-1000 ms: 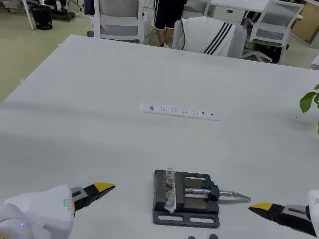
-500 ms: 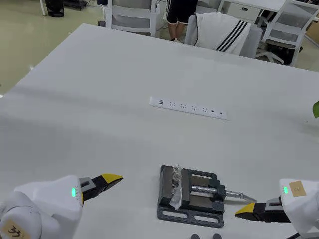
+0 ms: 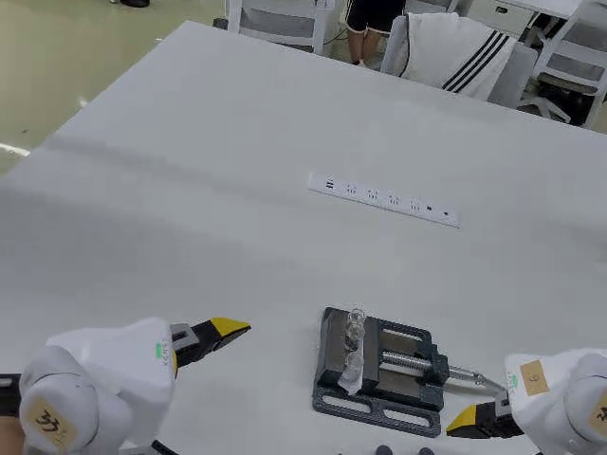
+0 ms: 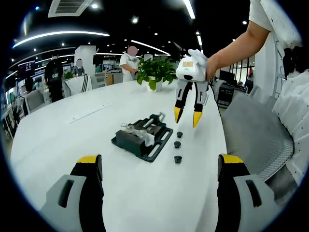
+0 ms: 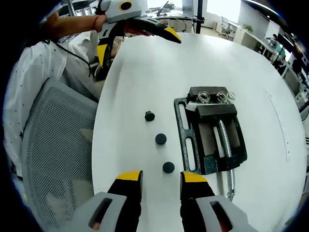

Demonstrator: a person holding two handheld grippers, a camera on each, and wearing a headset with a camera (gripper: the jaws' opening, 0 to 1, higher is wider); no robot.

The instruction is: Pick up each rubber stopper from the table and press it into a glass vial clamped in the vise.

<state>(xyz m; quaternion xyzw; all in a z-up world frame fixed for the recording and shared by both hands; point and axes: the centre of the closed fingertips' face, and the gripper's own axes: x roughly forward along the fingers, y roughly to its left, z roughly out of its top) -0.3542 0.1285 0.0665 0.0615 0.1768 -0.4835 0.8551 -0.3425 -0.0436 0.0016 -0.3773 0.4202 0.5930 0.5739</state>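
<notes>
A dark vise [image 3: 379, 377] sits near the table's front edge, with clear glass vials [image 3: 354, 334] upright in its jaws; in the right gripper view three vial mouths [image 5: 212, 96] are open. Three black rubber stoppers [image 5: 161, 139] lie in a row beside the vise [image 5: 212, 135], also as stoppers [image 4: 177, 145] in the left gripper view. My left gripper [image 4: 159, 162] is open and empty, well left of the vise [image 4: 142, 137]. The right gripper [image 5: 161, 178] hovers open just short of the nearest stopper [image 5: 168, 167]. In the head view the left gripper [image 3: 223, 332] and right gripper [image 3: 465, 420] flank the vise.
A white power strip [image 3: 384, 199] lies across the middle of the table [image 3: 190, 190]. Chairs and a person stand beyond the far edge. A mesh chair [image 5: 53, 145] is at the near side, and a potted plant [image 4: 157, 72] stands on the table's far end.
The head camera has tilted and shifted. The right gripper has drawn in toward the vise's near right corner. The left gripper has kept about the same distance from the vise.
</notes>
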